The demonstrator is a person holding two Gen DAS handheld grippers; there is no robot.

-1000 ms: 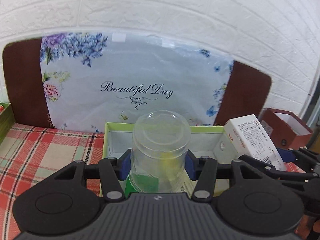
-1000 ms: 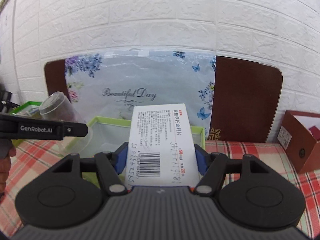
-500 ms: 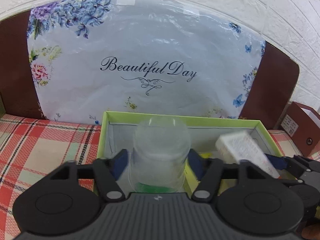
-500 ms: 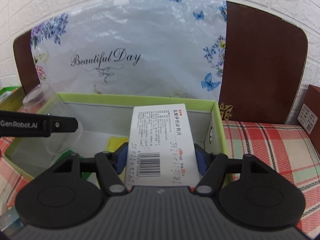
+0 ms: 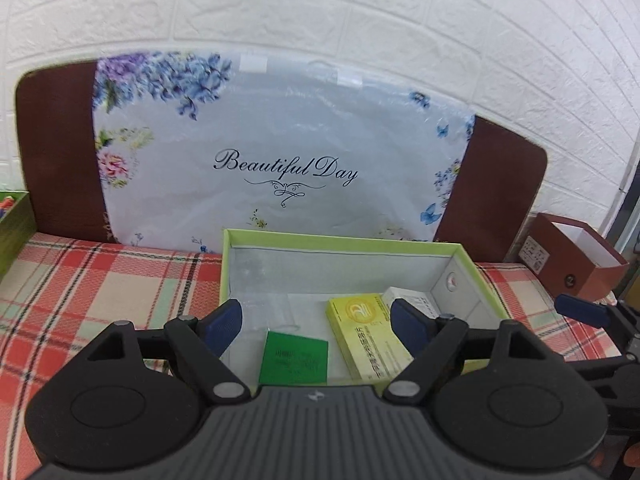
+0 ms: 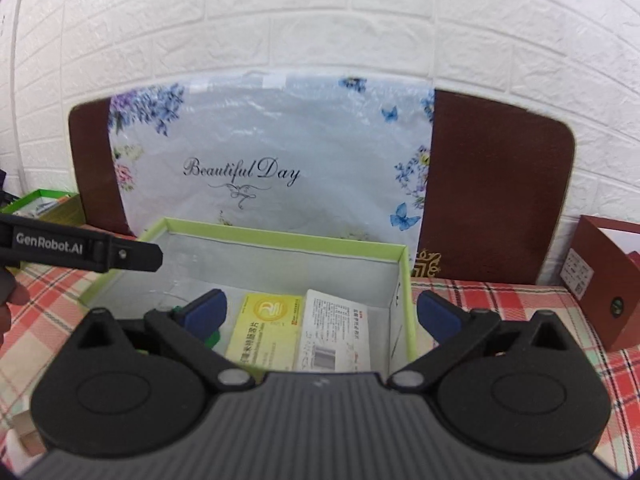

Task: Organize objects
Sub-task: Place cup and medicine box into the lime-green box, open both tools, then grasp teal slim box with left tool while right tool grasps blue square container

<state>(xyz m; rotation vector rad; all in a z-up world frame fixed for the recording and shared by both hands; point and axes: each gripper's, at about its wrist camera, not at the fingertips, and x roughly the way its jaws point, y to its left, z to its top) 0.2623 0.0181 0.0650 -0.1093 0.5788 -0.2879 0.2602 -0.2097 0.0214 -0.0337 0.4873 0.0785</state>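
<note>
A green-rimmed open box (image 5: 340, 242) (image 6: 280, 236) stands on the plaid cloth. In it lie a clear plastic cup (image 5: 276, 308), a green card (image 5: 294, 360), a yellow box (image 5: 368, 332) (image 6: 266, 332) and a white medicine box (image 6: 336, 336) (image 5: 412, 298). My left gripper (image 5: 316, 322) is open and empty above the box's near side. My right gripper (image 6: 320, 312) is open and empty above the yellow and white boxes. The left gripper's finger also shows in the right wrist view (image 6: 132, 256).
A floral "Beautiful Day" board (image 5: 280, 152) leans on the white brick wall behind the box. A red-brown open box (image 5: 576, 256) (image 6: 608, 280) stands at the right. Another green box (image 5: 12, 232) (image 6: 44, 208) sits at the far left.
Both grippers have opened and pulled back. The clear cup left my left gripper and the white medicine box left my right gripper; both now lie in the green box.
</note>
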